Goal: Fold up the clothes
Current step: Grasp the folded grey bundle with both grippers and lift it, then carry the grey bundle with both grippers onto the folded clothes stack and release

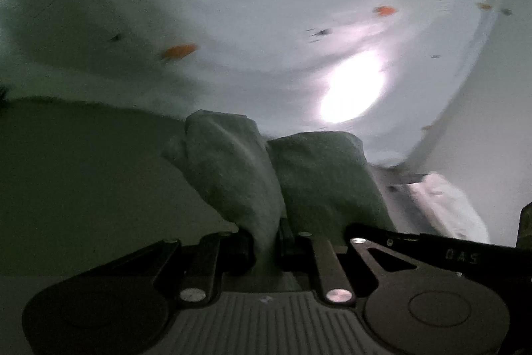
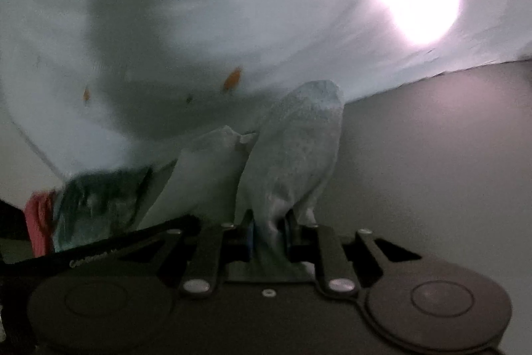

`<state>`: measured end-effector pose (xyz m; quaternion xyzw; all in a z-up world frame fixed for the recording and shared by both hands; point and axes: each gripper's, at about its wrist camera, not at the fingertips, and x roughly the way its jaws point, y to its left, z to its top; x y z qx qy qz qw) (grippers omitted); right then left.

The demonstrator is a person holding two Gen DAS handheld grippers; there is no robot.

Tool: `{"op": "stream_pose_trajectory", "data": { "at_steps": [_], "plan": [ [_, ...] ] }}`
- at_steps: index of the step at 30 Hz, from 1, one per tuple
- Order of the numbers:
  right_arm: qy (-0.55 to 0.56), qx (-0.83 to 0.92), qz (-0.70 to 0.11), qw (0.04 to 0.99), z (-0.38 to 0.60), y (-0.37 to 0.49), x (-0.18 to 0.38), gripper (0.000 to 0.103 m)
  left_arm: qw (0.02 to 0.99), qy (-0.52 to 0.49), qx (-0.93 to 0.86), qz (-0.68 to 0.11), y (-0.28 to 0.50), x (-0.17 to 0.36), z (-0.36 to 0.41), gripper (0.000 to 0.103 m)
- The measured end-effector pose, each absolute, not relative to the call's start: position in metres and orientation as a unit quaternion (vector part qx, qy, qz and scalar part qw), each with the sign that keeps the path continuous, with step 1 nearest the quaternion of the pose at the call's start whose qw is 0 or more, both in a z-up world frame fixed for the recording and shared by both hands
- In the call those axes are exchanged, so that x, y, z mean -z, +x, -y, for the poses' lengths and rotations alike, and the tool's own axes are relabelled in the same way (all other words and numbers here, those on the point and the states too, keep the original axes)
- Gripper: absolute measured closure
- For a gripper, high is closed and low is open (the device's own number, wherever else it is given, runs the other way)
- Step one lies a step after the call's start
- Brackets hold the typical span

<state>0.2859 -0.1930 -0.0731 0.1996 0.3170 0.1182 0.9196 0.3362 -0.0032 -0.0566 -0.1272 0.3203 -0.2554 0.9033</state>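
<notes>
A pale, thin garment (image 1: 266, 5) with small orange and dark prints hangs spread in front of both cameras. A lamp glows through it. In the left wrist view my left gripper (image 1: 266, 242) is shut on a bunched fold of this cloth (image 1: 232, 162), which bulges up past the jaws. The right wrist view shows the same garment (image 2: 232, 5) filling the upper picture. My right gripper (image 2: 269, 238) is shut on another bunched edge (image 2: 299, 148) that stands up between its fingers. The cloth hides the fingertips of both grippers.
A plain grey surface lies under the cloth at the left (image 1: 83, 182) and at the right (image 2: 432, 172). A pink cloth (image 2: 38, 222) and a dark patterned cloth (image 2: 99, 202) lie at the lower left. Something white and crumpled (image 1: 449, 208) lies at the right.
</notes>
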Motion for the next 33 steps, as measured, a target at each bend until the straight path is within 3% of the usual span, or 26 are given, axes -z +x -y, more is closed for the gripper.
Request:
{"op": "stream_pose_trajectory", "data": {
  "at_steps": [7, 13, 21, 33],
  "plan": [
    [0.186, -0.020, -0.251, 0.950, 0.259, 0.208, 0.035, 0.085, 0.876, -0.127, 0.367, -0.284, 0.301, 0.018, 0.083, 0.088],
    [0.150, 0.023, -0.203, 0.967, 0.350, 0.159, 0.014, 0.085, 0.863, -0.118, 0.418, -0.260, 0.253, -0.003, 0.195, 0.088],
    [0.039, 0.030, -0.167, 0.985, 0.510, 0.136, -0.018, 0.085, 0.853, -0.111, 0.463, -0.214, 0.210, -0.027, 0.398, 0.088],
    [0.012, 0.071, -0.165, 0.984, 0.694, 0.168, -0.028, 0.085, 0.851, -0.098, 0.443, -0.263, 0.238, -0.036, 0.610, 0.089]
  ]
}}
